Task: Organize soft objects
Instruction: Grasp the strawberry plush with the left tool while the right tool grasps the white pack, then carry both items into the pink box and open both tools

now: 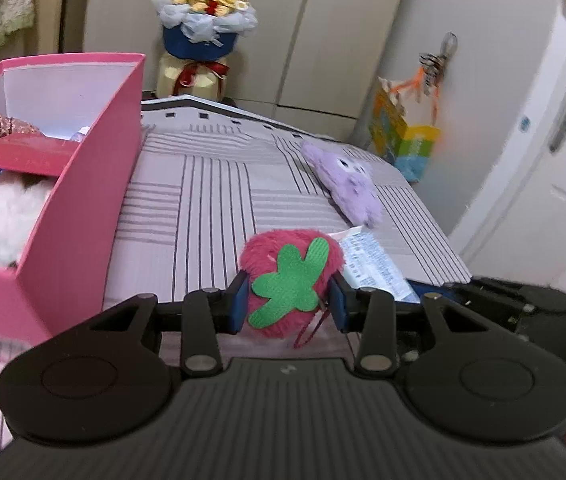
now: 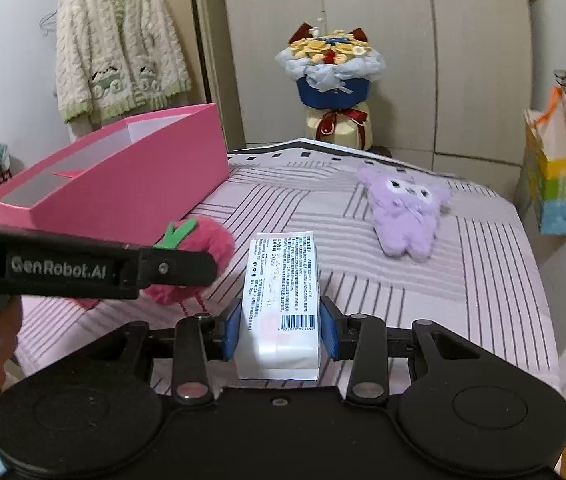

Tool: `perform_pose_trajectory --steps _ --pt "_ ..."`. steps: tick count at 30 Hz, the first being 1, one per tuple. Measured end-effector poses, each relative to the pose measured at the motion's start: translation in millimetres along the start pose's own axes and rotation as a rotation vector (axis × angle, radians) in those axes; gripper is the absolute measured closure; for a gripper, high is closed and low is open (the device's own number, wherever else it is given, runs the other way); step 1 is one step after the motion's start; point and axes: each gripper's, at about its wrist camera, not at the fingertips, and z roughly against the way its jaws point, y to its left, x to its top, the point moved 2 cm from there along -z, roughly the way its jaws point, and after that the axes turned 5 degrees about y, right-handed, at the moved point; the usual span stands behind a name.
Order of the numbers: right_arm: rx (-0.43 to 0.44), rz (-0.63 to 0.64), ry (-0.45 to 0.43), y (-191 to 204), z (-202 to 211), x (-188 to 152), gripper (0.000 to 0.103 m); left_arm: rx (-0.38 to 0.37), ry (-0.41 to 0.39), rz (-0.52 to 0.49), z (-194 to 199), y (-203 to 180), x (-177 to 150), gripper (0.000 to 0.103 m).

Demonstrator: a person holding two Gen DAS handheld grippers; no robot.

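Nearest to you, the left gripper [image 1: 289, 304] has its blue pads pressed into both sides of the fuzzy pink strawberry plush with the green felt leaf [image 1: 291, 284], so the toy is clamped just above the striped grey-and-white bedspread [image 1: 211, 200]. It looks light and very squashy; your hold across the body's middle seems sound, but the pile may slip, so keep the squeeze steady and mind the dangling dark red cord [image 1: 311, 330].

Your right gripper [image 2: 281, 322] sits closed on the white plastic-wrapped tissue pack with the printed label and barcode [image 2: 281, 292], held near its rear end. That film is likely slick and the pack will give under pressure; gripping the long flat sides, as you do, suits it.

To your left on the bed, the open pink cardboard box [image 1: 83, 208] already holds a white fluffy plush [image 1: 7, 216], some green fabric and a dark red card across the top; there appears to be room at its far end.

Well apart, the lilac furry plush with big eyes [image 2: 407, 212] lies untouched on the bedspread.
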Motion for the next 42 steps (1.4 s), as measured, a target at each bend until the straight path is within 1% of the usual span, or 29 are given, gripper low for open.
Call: perform_pose_trajectory --steps 5,8,9,11,15,18,23,27,29,34,36,38,40,42 --pt "0.027 -0.032 0.030 4.4 23.3 -11.6 0.059 -0.039 0.044 -0.038 17.6 7.7 -18.9 0.064" --pt "0.032 -0.018 0.053 11.7 33.4 -13.6 0.058 -0.093 0.091 -0.045 29.7 15.2 -25.7 0.064" --pt "0.046 -0.023 0.059 13.7 36.7 -13.8 0.058 -0.113 0.107 -0.045 34.2 17.8 -27.8 0.064" --pt "0.107 -0.045 0.070 17.1 44.2 -12.7 0.058 -0.141 0.130 -0.040 44.0 23.6 -31.4 0.064" --pt "0.224 -0.074 0.095 28.3 53.0 -4.5 0.058 -0.163 0.129 -0.047 72.2 34.0 -33.4 0.064" --pt "0.248 -0.035 0.083 44.4 58.3 5.5 0.058 -0.171 0.113 -0.069 94.7 40.5 -29.5 0.064" --pt "0.284 0.046 0.037 77.2 62.1 32.6 0.058 -0.127 0.032 -0.093 130.5 53.8 -17.2 0.064" --pt "0.313 0.087 0.006 101.8 54.7 58.7 0.058 -0.081 -0.022 -0.081 150.7 71.7 -5.7 0.064" --pt "0.312 0.089 -0.003 110.5 49.2 71.0 0.058 -0.064 -0.034 -0.069 156.8 82.1 1.3 0.064" --pt "0.342 0.111 -0.010 133.1 30.5 101.4 0.058 -0.010 -0.065 -0.054 165.9 108.4 26.5 0.064" --pt "0.327 0.137 -0.020 142.1 20.3 111.7 0.058 0.014 -0.082 -0.046 164.6 120.0 37.6 0.064" --pt "0.296 0.137 -0.037 148.9 6.9 123.8 0.058 0.043 -0.096 -0.022 159.2 132.2 48.3 0.064" --pt "0.256 0.146 -0.059 154.3 -8.5 133.8 0.058 0.063 -0.103 0.020 149.6 145.9 60.0 0.064" --pt "0.206 0.160 -0.062 158.4 -27.1 142.7 0.058 0.078 -0.099 0.049 137.0 158.5 72.1 0.064"
